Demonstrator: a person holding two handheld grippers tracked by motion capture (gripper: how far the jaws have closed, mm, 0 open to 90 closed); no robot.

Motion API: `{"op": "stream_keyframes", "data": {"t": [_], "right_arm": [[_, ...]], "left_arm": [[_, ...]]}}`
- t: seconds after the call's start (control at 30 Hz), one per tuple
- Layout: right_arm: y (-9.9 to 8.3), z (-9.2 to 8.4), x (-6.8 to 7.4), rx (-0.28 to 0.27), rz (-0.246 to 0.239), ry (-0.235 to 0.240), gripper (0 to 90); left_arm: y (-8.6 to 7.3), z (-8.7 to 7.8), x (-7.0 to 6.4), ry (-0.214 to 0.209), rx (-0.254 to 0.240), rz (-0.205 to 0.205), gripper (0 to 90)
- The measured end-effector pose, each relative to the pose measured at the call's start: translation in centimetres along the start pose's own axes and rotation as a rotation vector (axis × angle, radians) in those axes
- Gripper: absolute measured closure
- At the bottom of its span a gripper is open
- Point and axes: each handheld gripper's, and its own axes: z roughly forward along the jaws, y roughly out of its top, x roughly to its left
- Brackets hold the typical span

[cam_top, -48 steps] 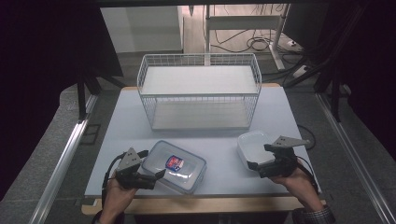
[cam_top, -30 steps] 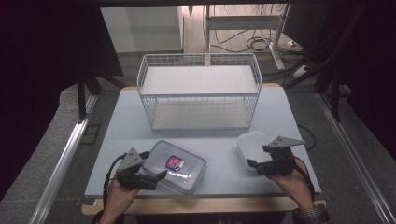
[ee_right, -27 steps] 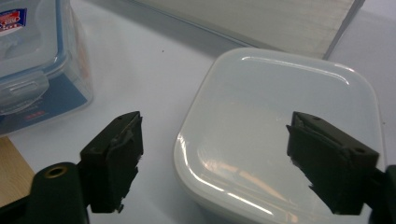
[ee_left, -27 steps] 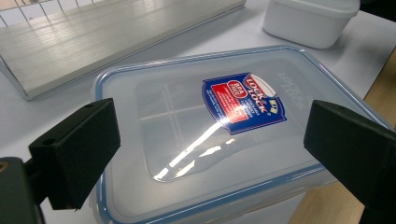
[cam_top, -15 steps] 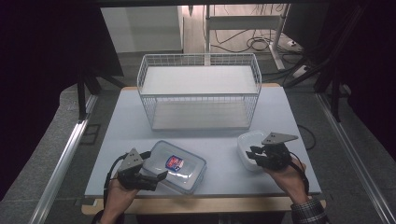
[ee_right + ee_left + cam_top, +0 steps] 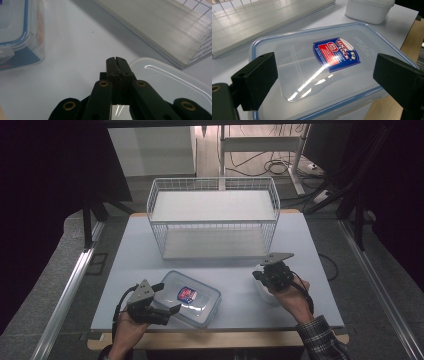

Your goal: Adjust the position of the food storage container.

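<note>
A clear box with a blue-rimmed lid and a red-and-blue label [image 6: 192, 297] [image 6: 324, 62] lies at the table's front left. My left gripper [image 6: 167, 298] [image 6: 327, 80] is open, its jaws spread over the box's near end without touching it. A small white lidded tub [image 6: 263, 291] [image 6: 172, 82] [image 6: 369, 10] sits at the front right. My right gripper [image 6: 257, 275] [image 6: 117, 61] hovers over the tub's left edge. Its jaws have just been closing and now meet, with nothing seen between them.
A white wire basket [image 6: 215, 217] with a pale board on its floor [image 6: 160, 27] [image 6: 262, 17] stands at the back middle of the pale blue table [image 6: 235, 270]. The table's wooden front edge [image 6: 220, 339] runs below both hands. Cables lie on the floor behind.
My right gripper has moved left and away from the table's front edge, onto the white tub, and its jaws have gone from spread to shut. The left gripper and the clear box have stayed put.
</note>
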Motion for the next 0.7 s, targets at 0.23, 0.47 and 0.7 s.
{"op": "stream_keyframes", "data": {"t": [0.23, 0.47, 0.7], "right_arm": [[-0.5, 0.6, -0.6, -0.006, 0.011, 0.009, 88.9], [-0.1, 1.4, -0.1, 0.016, 0.0, 0.013, 89.3], [-0.6, 0.6, -1.7, -0.01, 0.073, -0.015, 89.4]], "left_arm": [[-0.1, -0.1, 0.0, -0.003, -0.012, 0.007, 6.3], [-0.2, 0.1, 0.0, 0.008, 0.0, 0.02, 6.4], [-0.3, 0.1, 0.1, 0.007, 0.001, 0.013, 6.5]]}}
